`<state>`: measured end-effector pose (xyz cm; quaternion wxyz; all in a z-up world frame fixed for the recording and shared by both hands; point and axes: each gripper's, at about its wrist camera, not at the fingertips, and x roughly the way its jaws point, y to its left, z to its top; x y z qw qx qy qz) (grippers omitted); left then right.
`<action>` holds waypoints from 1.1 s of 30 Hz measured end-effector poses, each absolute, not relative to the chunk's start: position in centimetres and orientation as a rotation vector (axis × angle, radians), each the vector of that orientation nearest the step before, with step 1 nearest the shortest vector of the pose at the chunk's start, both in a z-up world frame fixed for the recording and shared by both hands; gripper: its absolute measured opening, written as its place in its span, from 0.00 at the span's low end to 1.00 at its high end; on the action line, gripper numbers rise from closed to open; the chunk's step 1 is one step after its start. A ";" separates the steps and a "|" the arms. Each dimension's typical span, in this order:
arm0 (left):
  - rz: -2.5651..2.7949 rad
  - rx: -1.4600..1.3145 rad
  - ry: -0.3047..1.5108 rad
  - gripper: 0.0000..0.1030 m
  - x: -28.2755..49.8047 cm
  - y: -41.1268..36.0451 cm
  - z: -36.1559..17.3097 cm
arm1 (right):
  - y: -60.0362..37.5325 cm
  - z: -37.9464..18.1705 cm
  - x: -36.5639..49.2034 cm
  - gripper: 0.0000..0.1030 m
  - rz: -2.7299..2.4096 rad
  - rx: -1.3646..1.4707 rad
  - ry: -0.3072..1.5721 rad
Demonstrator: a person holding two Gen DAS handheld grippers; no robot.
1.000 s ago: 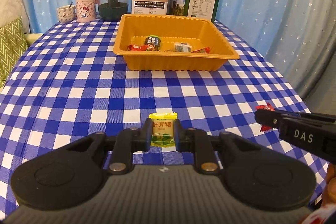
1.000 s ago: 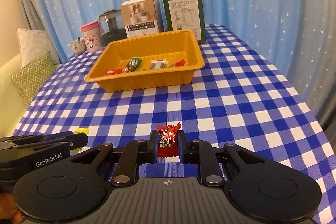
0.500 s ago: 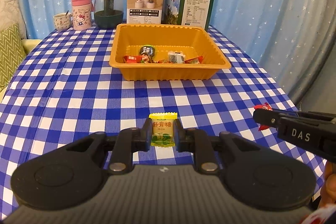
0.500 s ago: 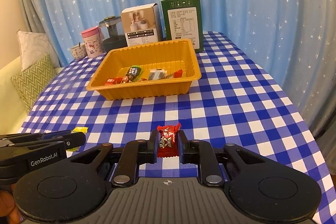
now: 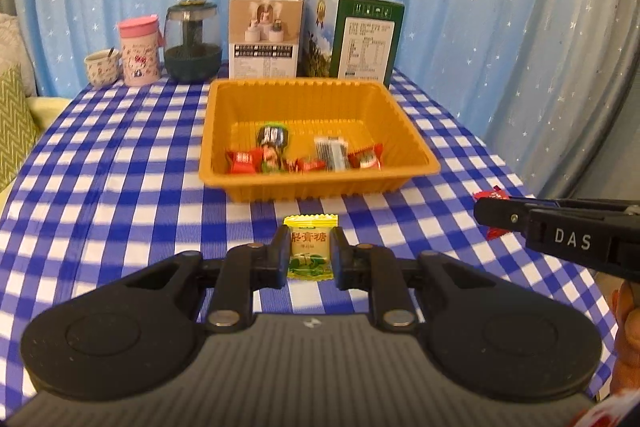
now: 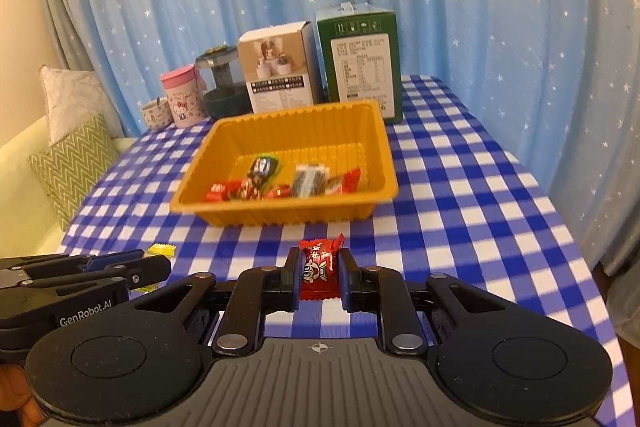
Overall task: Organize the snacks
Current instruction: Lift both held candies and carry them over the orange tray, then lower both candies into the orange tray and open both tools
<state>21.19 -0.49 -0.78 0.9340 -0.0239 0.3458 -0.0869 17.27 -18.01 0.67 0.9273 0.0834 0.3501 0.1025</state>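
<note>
Two claws, one candy each: left claw (image 5: 310,253) clamped on yellow-green candy (image 5: 309,247), right claw (image 6: 319,273) clamped on red candy (image 6: 320,265), both above checkered desk (image 5: 120,187). Orange tray (image 5: 320,183) at 12 o'clock holds about six snacks. Right view alone shows sofa cushions (image 6: 68,163) at 9 o'clock. Two boxes (image 5: 264,33), jar, two cups behind tray.

White letters "DAS" stand on the black right tongs (image 5: 496,221); "GenRobot.AI" stands on the black left tongs (image 6: 154,269).

Snacks in the orange tray (image 5: 416,143) are blurred, their labels unreadable.
</note>
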 end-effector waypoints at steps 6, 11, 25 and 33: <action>-0.201 -0.032 0.689 0.18 24.9 -0.4 0.7 | -18.2 1.8 20.7 0.18 0.221 0.155 0.707; -0.218 -0.031 0.682 0.18 28.0 -0.1 1.6 | -18.2 2.3 23.7 0.18 0.234 0.134 0.704; -0.226 -0.030 0.706 0.18 34.9 0.7 0.9 | -17.1 0.6 31.1 0.18 0.265 0.109 0.742; -0.215 -0.021 0.729 0.18 37.7 1.5 -0.8 | -17.3 -0.5 34.1 0.18 0.279 0.131 0.757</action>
